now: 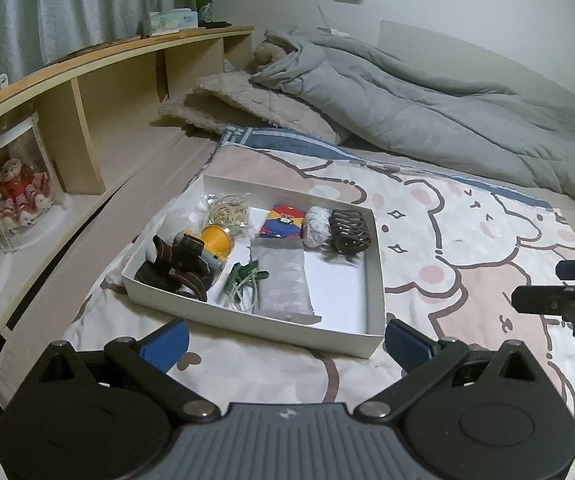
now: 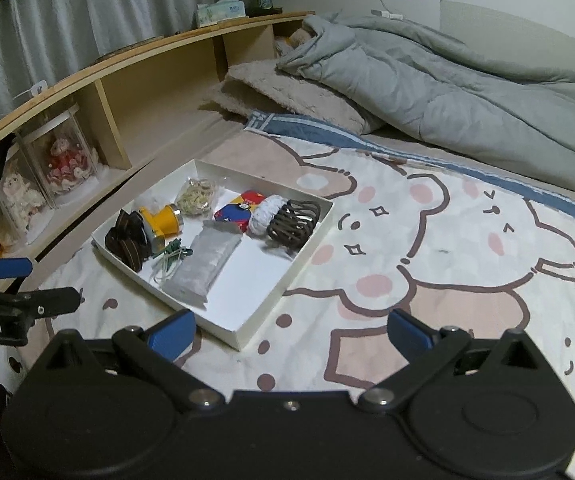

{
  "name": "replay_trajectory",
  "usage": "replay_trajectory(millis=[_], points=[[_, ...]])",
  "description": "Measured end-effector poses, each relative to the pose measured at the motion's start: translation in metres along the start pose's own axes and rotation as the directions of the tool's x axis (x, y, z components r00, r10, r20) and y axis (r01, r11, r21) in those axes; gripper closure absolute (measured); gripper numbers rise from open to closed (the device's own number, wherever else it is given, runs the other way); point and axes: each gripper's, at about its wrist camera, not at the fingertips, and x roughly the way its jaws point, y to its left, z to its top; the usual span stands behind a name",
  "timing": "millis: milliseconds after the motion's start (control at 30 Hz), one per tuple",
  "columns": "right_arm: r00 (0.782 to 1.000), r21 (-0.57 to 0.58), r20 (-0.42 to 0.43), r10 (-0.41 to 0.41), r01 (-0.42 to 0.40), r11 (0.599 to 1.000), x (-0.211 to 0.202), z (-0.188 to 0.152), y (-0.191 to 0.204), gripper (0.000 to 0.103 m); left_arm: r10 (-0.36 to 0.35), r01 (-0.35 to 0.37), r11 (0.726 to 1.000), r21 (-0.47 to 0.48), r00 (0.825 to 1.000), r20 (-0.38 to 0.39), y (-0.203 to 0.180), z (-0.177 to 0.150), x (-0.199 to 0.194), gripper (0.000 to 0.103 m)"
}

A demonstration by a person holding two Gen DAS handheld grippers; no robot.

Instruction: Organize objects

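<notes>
Both grippers are just hanging over the bed with nothing in them: the left gripper (image 1: 285,340) has its blue-tipped fingers spread wide, and the right gripper (image 2: 289,338) is spread just as wide. Right in front of the left gripper, sitting on the cartoon bear blanket (image 1: 467,240), is the white box (image 1: 247,322); from the right gripper it's ahead and off to the left. Inside, nearest the left gripper, there's a silvery grey pouch (image 1: 283,280) with some green clips (image 1: 243,276) just left of it and a dark brown strappy thing (image 1: 175,268) in the near left corner against a yellow reel (image 1: 217,240). Further back are a bag of rubber bands (image 1: 227,208), a red-blue-yellow packet (image 1: 281,220), a white scrunchie (image 1: 317,226) and a dark brown claw clip (image 1: 349,232) touching it. Beyond the box is a grey duvet (image 1: 427,108), and way back on the headboard shelf (image 1: 99,56) a green bottle (image 1: 204,4).
</notes>
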Motion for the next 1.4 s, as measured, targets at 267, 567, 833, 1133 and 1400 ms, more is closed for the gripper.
replay_trajectory(millis=[267,567,833,1133,1400], points=[[1.0,-0.015,-0.015,0.005,-0.005,1.0,0.001,-0.005,-0.001,0.0,-0.001,0.001,1.0,0.013,1.0,0.002,-0.006,-0.002,0.002,0.0],[0.999,-0.021,-0.034,0.016,-0.017,1.0,0.002,-0.005,0.0,0.0,-0.013,0.013,1.0,0.021,1.0,-0.007,-0.01,-0.002,0.003,0.0],[0.999,-0.013,-0.044,0.011,-0.012,1.0,0.004,-0.005,-0.001,0.0,-0.014,0.014,0.999,0.029,1.0,-0.02,-0.011,-0.004,0.005,0.0],[0.999,-0.016,-0.051,0.015,-0.016,1.0,0.004,-0.005,-0.001,0.0,0.002,-0.001,1.0,0.025,1.0,-0.025,-0.01,-0.004,0.006,0.0],[0.999,-0.015,-0.053,0.011,-0.011,1.0,0.003,-0.005,-0.002,0.0,-0.005,0.005,1.0,0.021,1.0,-0.025,-0.009,-0.004,0.006,0.0]])
